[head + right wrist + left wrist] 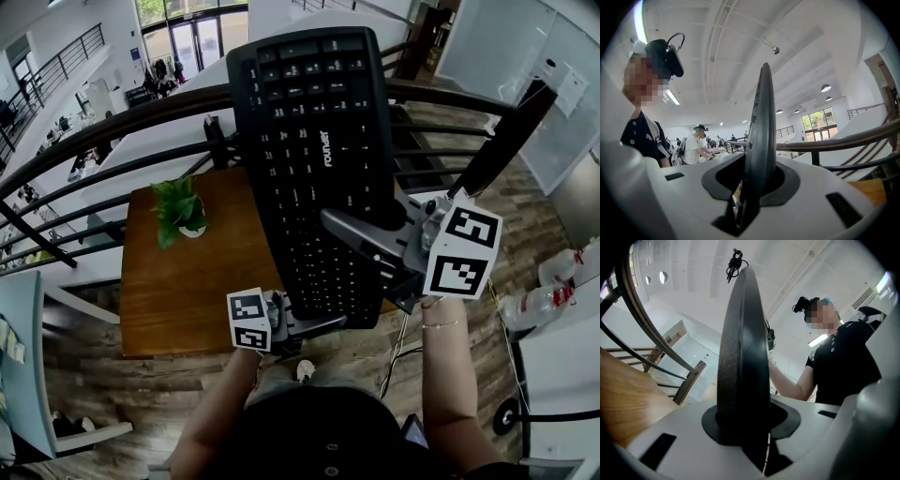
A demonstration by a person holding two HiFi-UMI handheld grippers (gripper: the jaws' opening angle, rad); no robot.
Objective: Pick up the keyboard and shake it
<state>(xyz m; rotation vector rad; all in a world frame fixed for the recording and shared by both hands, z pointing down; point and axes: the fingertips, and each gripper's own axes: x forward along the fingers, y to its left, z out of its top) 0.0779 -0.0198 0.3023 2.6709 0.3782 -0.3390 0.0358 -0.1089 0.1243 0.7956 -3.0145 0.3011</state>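
A black keyboard (314,159) is held up in the air above a wooden table (178,281), its keys facing the head camera. My left gripper (305,325) is shut on the keyboard's near short edge. My right gripper (361,234) is shut on its right long edge, the jaw lying across the keys. In the left gripper view the keyboard (743,357) rises edge-on between the jaws. In the right gripper view the keyboard (761,136) also stands edge-on between the jaws.
A small potted plant (181,211) stands on the table's far left part. A dark curved railing (122,127) runs behind the table. Plastic bottles (539,300) lie on the floor at the right. A person (696,145) stands in the hall's distance.
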